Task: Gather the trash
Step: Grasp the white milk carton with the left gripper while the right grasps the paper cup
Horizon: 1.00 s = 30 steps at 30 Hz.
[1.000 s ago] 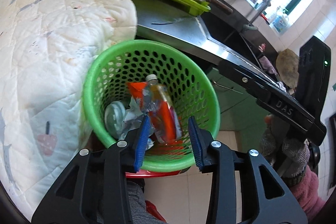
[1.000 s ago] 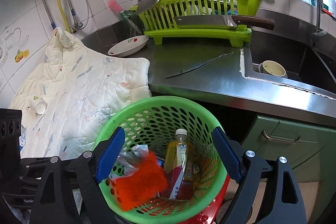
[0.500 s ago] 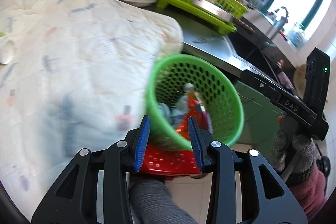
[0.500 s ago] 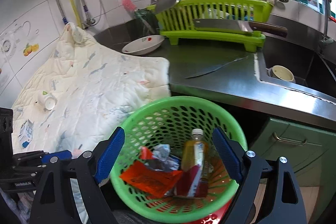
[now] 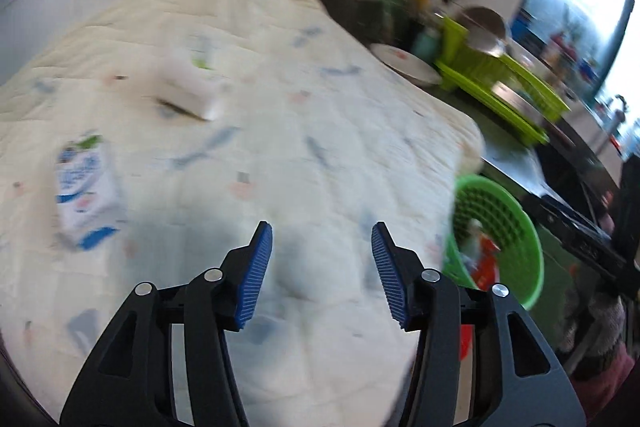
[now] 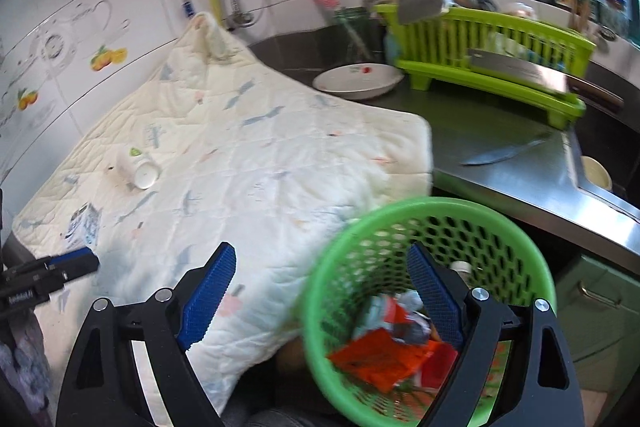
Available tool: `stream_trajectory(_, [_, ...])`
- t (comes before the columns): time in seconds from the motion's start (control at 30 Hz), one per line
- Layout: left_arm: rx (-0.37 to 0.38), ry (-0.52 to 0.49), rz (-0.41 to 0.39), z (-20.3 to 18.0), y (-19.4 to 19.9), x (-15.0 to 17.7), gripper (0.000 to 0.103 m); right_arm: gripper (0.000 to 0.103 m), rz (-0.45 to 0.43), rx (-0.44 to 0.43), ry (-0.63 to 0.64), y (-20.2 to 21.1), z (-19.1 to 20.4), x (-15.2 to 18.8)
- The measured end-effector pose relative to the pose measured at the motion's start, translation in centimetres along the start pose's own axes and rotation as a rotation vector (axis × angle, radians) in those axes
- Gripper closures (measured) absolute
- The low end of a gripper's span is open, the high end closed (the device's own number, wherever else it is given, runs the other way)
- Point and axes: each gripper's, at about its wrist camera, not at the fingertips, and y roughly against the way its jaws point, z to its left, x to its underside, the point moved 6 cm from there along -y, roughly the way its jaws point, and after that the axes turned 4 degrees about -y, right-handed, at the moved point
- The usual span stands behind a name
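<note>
Both hand-held grippers, left [image 5: 322, 267] and right [image 6: 322, 291], gape empty. Carton [image 5: 86, 187] lies at ten o'clock on quilt [image 5: 320, 115]; soft quilt may let it slide, missing basket [image 6: 516, 227]

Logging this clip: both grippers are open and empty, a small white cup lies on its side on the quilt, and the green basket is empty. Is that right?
Not quite: the green basket holds trash, including an orange wrapper, as the right wrist view shows. The left gripper and right gripper are open and empty, and the cup does lie on its side on the quilt.
</note>
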Motion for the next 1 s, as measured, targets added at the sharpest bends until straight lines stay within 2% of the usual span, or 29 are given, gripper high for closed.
stream_trajectory(0.07, [-0.066, 0.047, -0.026, 2.7, 0.8, -0.6, 0.037, 0.018, 0.005, -0.018, 0.017, -0.6, 1.4, -0.3])
stream_trajectory(0.13, [-0.125, 0.109, -0.057, 5.8, 1.5, -1.3, 0.031, 0.018, 0.012, -0.032, 0.033, -1.0, 2.6, -0.5])
stream_trajectory(0.27, [-0.211, 0.190, -0.068, 10.5, 2.2, -2.0, 0.024, 0.018, 0.018, -0.060, 0.079, -2.0, 5.4, -1.1])
stream_trajectory(0.4, [-0.284, 0.270, -0.052, 14.6, 1.8, -2.3, 0.021, 0.017, 0.032, -0.084, 0.114, -3.2, 7.6, -1.6])
stream_trajectory(0.6, [-0.274, 0.370, 0.018, 18.4, -0.4, -1.7, 0.020, 0.017, 0.063, -0.107, 0.177, -5.3, 10.8, -2.0])
stream_trajectory(1.0, [-0.284, 0.417, 0.110, 20.5, -4.5, -1.5, 0.019, 0.016, 0.126, -0.133, 0.299, -10.5, 16.5, -2.9])
